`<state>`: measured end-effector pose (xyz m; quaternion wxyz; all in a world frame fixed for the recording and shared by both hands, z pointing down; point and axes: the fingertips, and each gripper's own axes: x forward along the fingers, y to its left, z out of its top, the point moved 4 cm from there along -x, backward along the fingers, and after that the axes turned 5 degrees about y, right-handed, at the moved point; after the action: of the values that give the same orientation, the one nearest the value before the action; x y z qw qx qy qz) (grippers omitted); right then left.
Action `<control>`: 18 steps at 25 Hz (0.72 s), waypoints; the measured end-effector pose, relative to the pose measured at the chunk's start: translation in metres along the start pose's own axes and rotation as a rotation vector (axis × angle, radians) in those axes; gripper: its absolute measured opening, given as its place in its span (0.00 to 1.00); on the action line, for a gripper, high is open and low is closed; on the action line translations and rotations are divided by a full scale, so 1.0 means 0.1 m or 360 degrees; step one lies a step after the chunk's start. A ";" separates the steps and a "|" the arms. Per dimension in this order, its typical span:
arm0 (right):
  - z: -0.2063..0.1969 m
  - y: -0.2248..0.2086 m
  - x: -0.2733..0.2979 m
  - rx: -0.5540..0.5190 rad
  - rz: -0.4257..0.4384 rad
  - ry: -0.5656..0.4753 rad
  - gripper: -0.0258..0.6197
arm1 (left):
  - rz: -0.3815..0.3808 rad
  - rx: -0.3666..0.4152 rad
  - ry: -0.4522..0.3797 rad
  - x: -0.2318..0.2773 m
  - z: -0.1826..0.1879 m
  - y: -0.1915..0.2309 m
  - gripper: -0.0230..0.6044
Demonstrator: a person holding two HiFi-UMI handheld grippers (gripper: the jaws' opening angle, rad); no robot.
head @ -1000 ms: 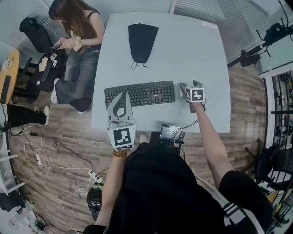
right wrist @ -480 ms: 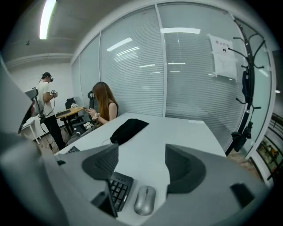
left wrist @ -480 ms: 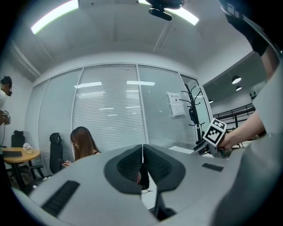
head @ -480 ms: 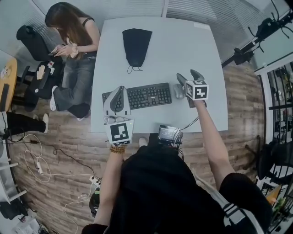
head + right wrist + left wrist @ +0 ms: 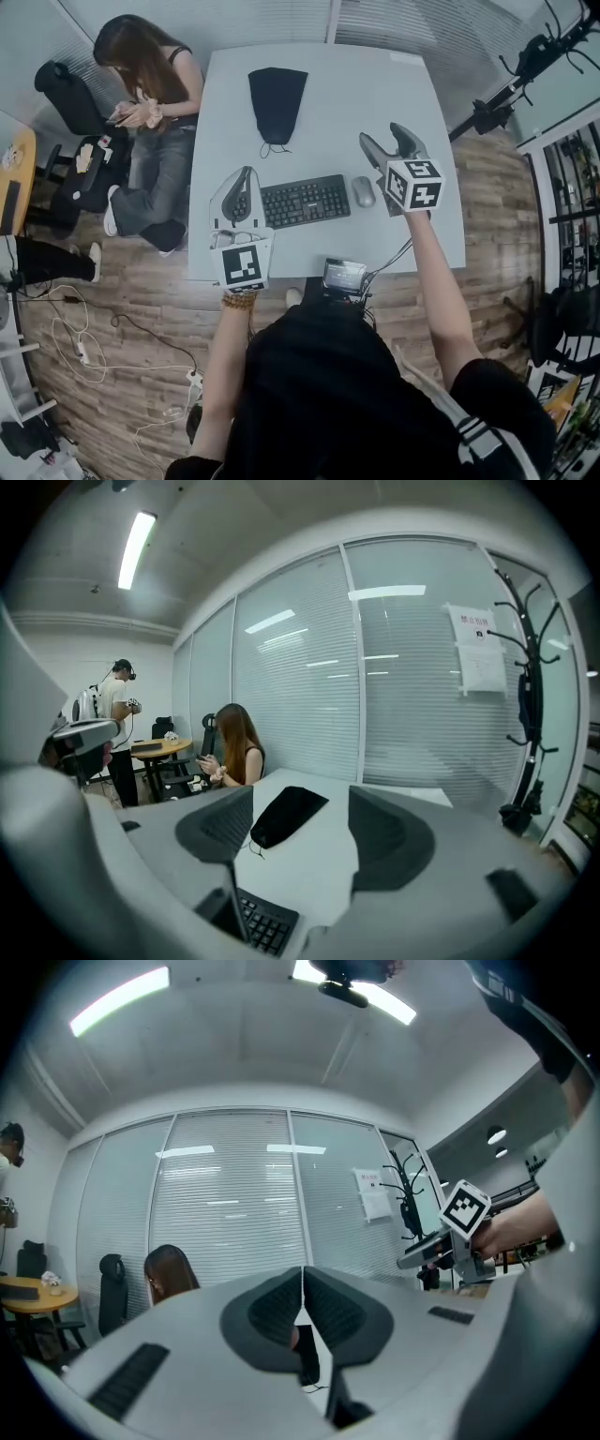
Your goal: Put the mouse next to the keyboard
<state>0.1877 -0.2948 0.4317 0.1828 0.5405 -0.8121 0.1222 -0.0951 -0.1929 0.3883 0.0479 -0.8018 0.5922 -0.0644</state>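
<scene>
Right gripper (image 5: 384, 141): jaws wide apart and closing a little, nothing between them; its own view shows only bare table and the black pouch (image 5: 286, 816) through the gap. The head view puts it raised off the table (image 5: 375, 84), clear of everything. Mouse (image 5: 364, 191): just below and slightly left of the jaw tips, lying flat on the table, free of the tool. Keyboard (image 5: 303, 201): immediately left of the mouse, the two close beside each other with a narrow strip of table between; whether they touch cannot be resolved. Judgement: the mouse already sits next to the keyboard, so the placement looks done and the step in hand is getting the tool away cleanly. To do that well: lift and draw back toward the body, not sideways, so that neither jaw sweeps across the mouse; hold the jaws off the mouse while they close; check that its long axis runs roughly square with the keyboard's short edge before calling it finished. A light mouse on a smooth top probably slides at the smallest nudge, so any correction wants a proper re-grip from above, not a push. Further left, beyond the keyboard's far end: left gripper (image 5: 242, 192), jaws pressed together on nothing, idle. Beyond that, off the table's corner, a seated person (image 5: 155, 84), not involved.
</scene>
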 end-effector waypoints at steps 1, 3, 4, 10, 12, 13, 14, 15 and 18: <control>0.08 0.03 -0.06 -0.0014 -0.0001 -0.0034 0.53 | -0.0002 0.0002 -0.0011 0.01 0.03 0.00 0.06; 0.23 0.10 -0.19 -0.0051 -0.0009 -0.0104 0.53 | -0.0006 0.0010 -0.0040 0.02 0.10 0.01 0.06; 0.30 0.14 -0.25 -0.0075 -0.0016 -0.0139 0.52 | -0.0006 0.0007 -0.0060 0.02 0.14 0.02 0.06; 0.59 0.36 -0.64 -0.0194 -0.0084 -0.0327 0.46 | -0.0004 -0.0027 -0.0156 0.00 0.35 0.00 0.06; 0.64 0.44 -0.74 -0.0237 -0.0116 -0.0379 0.44 | -0.0006 -0.0045 -0.0183 -0.01 0.40 0.00 0.06; 0.65 0.48 -0.79 -0.0264 -0.0135 -0.0402 0.42 | -0.0006 -0.0055 -0.0197 -0.02 0.43 0.00 0.06; 0.66 0.53 -0.83 -0.0288 -0.0152 -0.0423 0.40 | -0.0008 -0.0055 -0.0205 -0.03 0.44 -0.01 0.06; 0.66 0.58 -0.86 -0.0306 -0.0163 -0.0441 0.38 | -0.0010 -0.0053 -0.0210 -0.04 0.46 -0.01 0.06; 0.65 0.70 -0.95 -0.0330 -0.0172 -0.0492 0.34 | -0.0010 -0.0072 -0.0244 -0.08 0.51 -0.02 0.06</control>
<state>0.1460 -0.2143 0.3320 0.1171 0.5738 -0.8086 -0.0566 -0.0875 -0.1850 0.3374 0.0746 -0.8071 0.5856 0.0105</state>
